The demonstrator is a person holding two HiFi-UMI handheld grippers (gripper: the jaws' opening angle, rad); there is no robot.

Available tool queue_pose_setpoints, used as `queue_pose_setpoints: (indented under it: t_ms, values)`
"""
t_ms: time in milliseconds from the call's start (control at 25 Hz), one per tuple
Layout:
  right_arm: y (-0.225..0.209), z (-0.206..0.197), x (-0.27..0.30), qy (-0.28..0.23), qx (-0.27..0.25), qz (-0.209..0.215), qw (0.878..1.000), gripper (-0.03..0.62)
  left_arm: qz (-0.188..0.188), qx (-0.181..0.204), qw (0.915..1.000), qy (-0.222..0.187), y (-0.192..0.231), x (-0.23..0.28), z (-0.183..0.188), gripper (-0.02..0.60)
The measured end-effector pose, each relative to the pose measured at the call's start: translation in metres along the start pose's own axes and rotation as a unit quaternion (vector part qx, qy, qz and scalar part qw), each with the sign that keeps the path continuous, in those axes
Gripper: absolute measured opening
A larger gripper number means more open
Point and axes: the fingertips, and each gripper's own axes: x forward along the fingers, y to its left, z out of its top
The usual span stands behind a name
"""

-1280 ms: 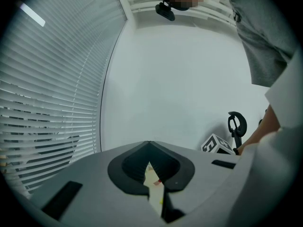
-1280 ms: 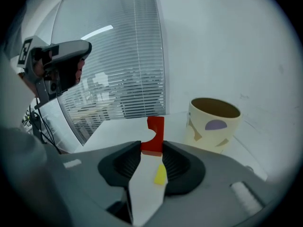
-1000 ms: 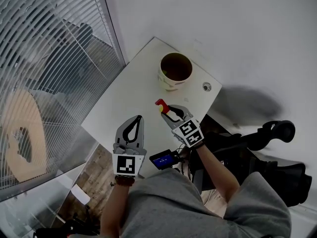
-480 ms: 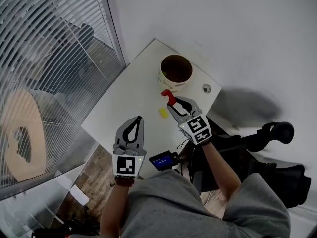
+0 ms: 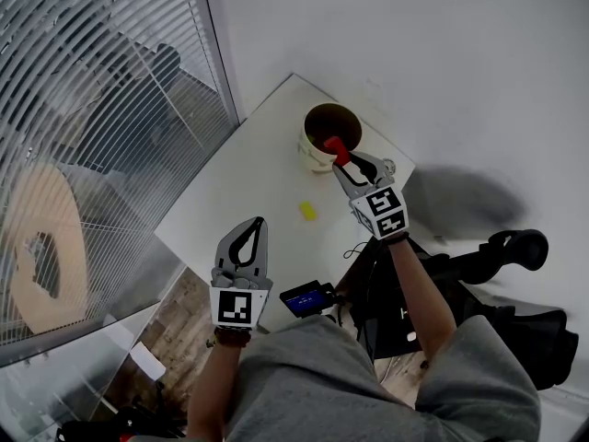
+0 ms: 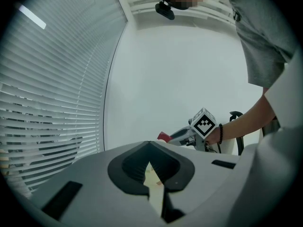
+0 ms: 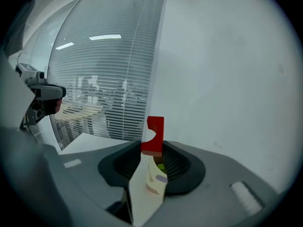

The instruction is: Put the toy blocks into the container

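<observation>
I hold the red notched block (image 7: 154, 136) upright in my right gripper (image 5: 340, 157), seemingly above the cream container (image 5: 311, 155); the yellow block (image 5: 307, 211) lies well apart.

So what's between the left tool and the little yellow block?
Just bare white table. The head view shows the left tool shut and empty, and the yellow block lying apart from it with nothing in between.

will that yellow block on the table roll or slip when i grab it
Probably won't roll: the yellow block looks flat-sided and rests flat on the table. Likely rigid and light, small like the red block in the right gripper.
</observation>
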Motion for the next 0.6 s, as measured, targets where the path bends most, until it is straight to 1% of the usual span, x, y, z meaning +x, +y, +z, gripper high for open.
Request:
queue_pose_setpoints:
  t_ms: [280, 600]
  values:
    - [-0.033, -0.007, 0.014, 0.014, -0.002, -0.020, 1.000, 0.151, 0.004, 0.002, 1.0000, 0.003, 0.002, -0.002, -0.001, 0.008]
    - [-0.058, -0.028, 0.044, 0.051, -0.002, -0.030, 0.998, 0.152, 0.002, 0.004, 1.0000, 0.007, 0.001, 0.001, -0.003, 0.008]
